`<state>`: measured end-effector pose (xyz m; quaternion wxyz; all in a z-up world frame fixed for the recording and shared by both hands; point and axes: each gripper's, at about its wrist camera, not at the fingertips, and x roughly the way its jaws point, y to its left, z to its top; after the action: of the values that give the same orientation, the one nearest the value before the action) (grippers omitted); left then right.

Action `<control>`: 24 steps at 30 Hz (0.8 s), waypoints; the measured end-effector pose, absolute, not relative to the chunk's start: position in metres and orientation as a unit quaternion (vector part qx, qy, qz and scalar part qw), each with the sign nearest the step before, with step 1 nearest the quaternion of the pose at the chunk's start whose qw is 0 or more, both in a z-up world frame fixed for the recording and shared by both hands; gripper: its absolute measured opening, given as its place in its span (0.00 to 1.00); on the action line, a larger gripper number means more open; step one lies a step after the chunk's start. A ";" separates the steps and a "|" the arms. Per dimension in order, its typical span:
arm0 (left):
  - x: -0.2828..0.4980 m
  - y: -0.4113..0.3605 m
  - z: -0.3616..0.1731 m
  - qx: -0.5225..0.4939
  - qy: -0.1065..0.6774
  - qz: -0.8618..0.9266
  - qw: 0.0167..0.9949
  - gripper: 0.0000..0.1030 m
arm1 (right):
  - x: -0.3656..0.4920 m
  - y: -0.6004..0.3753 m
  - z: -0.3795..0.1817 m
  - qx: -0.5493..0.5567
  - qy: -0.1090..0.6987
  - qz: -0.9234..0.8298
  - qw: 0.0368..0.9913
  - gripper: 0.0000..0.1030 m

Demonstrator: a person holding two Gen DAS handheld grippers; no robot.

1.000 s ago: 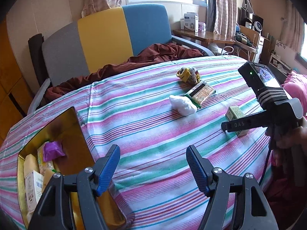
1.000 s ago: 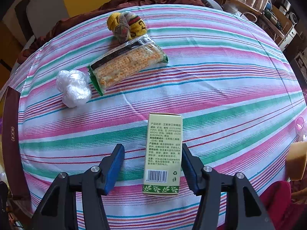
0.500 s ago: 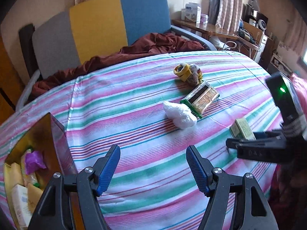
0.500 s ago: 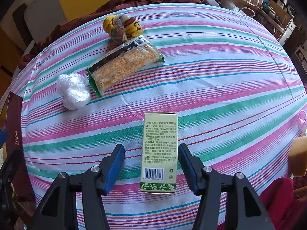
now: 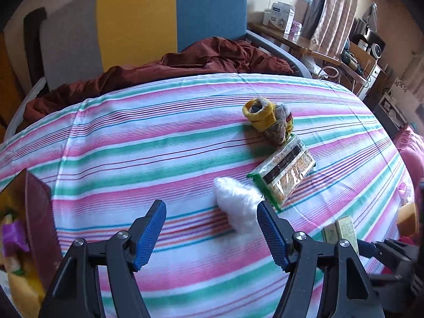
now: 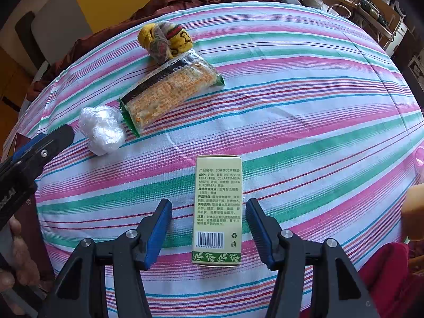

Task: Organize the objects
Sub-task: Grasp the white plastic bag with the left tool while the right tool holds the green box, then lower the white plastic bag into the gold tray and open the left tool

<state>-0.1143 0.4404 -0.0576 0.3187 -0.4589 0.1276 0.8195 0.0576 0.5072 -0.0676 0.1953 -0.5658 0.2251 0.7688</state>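
On the striped tablecloth (image 5: 132, 145) lie a white plastic wad (image 5: 235, 204), a cracker packet (image 5: 285, 172) and a yellow sock bundle (image 5: 267, 119). My left gripper (image 5: 210, 209) is open and holds nothing; the wad sits just ahead, by its right finger. A pale green carton (image 6: 217, 206) lies flat between the fingers of my right gripper (image 6: 208, 206), which is open with a gap on each side. The wad (image 6: 102, 129), packet (image 6: 169, 92) and bundle (image 6: 164, 42) lie beyond. The left gripper (image 6: 39, 148) shows at the left edge there.
A gold tin (image 5: 39, 212) with several packets in it stands at the table's left edge. Behind the table are a grey, yellow and blue chair (image 5: 137, 18) with brown cloth (image 5: 185, 61) and a cluttered side table (image 5: 304, 45). A pink cushion (image 5: 410, 153) is at right.
My left gripper has swung right and lower across the table toward the white wad, so the tin slid to the view's left edge. The right gripper stays over the carton.
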 end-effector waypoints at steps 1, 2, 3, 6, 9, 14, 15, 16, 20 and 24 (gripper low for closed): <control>-0.116 0.446 -0.062 -0.461 0.128 0.817 0.320 0.70 | 0.058 0.507 -0.067 -0.566 0.224 0.769 0.195 0.57; -0.116 0.452 -0.066 -0.461 0.130 0.815 0.325 0.70 | 0.059 0.506 -0.067 -0.567 0.223 0.769 0.195 0.57; -0.117 0.458 -0.071 -0.460 0.135 0.814 0.328 0.68 | 0.060 0.505 -0.067 -0.567 0.222 0.769 0.195 0.57; -0.120 0.471 -0.086 -0.479 0.136 0.799 0.338 0.45 | 0.063 0.502 -0.067 -0.569 0.216 0.769 0.195 0.57; -0.115 0.470 -0.088 -0.465 0.139 0.805 0.342 0.36 | 0.065 0.499 -0.066 -0.572 0.208 0.769 0.196 0.57; -0.092 0.445 -0.074 -0.432 0.143 0.823 0.340 0.36 | 0.070 0.497 -0.064 -0.572 0.202 0.770 0.198 0.55; -0.086 0.439 -0.068 -0.421 0.144 0.829 0.340 0.36 | 0.072 0.497 -0.064 -0.572 0.201 0.770 0.198 0.55; -0.081 0.433 -0.063 -0.411 0.146 0.835 0.337 0.36 | 0.073 0.496 -0.063 -0.572 0.200 0.770 0.198 0.55; -0.061 0.410 -0.039 -0.369 0.150 0.855 0.333 0.36 | 0.078 0.494 -0.062 -0.573 0.197 0.771 0.199 0.55; -0.048 0.389 -0.023 -0.348 0.152 0.866 0.326 0.36 | 0.084 0.491 -0.060 -0.573 0.190 0.771 0.200 0.55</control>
<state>-0.0480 0.3886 -0.0233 0.3259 -0.3477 0.1519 0.8659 0.0837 0.4912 -0.0601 0.2004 -0.5733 0.1901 0.7714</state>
